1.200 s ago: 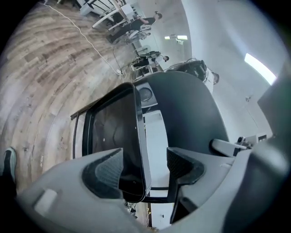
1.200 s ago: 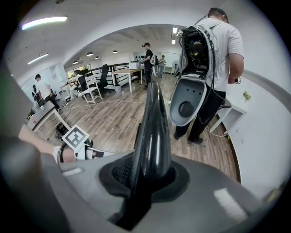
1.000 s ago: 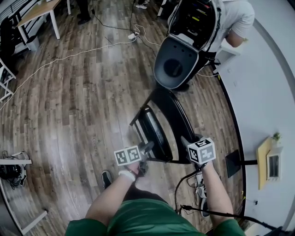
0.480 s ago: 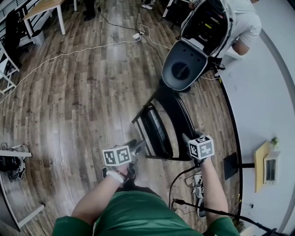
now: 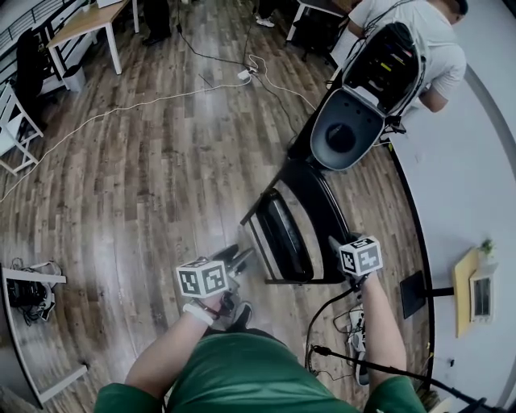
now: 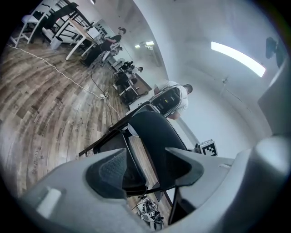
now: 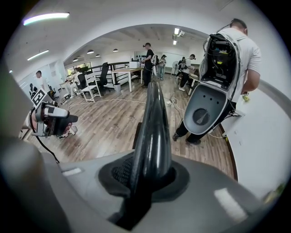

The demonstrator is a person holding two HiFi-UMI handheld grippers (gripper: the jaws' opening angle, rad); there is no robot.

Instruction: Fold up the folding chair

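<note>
The black folding chair [image 5: 300,216] stands on the wood floor, its seat [image 5: 282,234] tipped up near the backrest. My right gripper [image 5: 337,244] is shut on the top edge of the backrest [image 7: 152,118], which runs up between the pads of that gripper [image 7: 148,175]. My left gripper [image 5: 240,258] hangs just left of the seat's front edge, apart from it. In the left gripper view its jaws [image 6: 148,168] stand open with nothing between them, and the chair [image 6: 154,136] shows beyond. The right gripper view shows that left gripper [image 7: 54,119] off to the left.
A person carrying a large open grey case [image 5: 355,129] stands right behind the chair. A white curved counter [image 5: 459,185] runs along the right. Cables [image 5: 121,101] trail over the floor; a wooden desk [image 5: 89,20] and a white chair [image 5: 16,121] stand far left.
My left gripper has drawn back from the seat's edge, up and to the left, and now hangs clear of the chair. The right gripper keeps its hold on the backrest.
</note>
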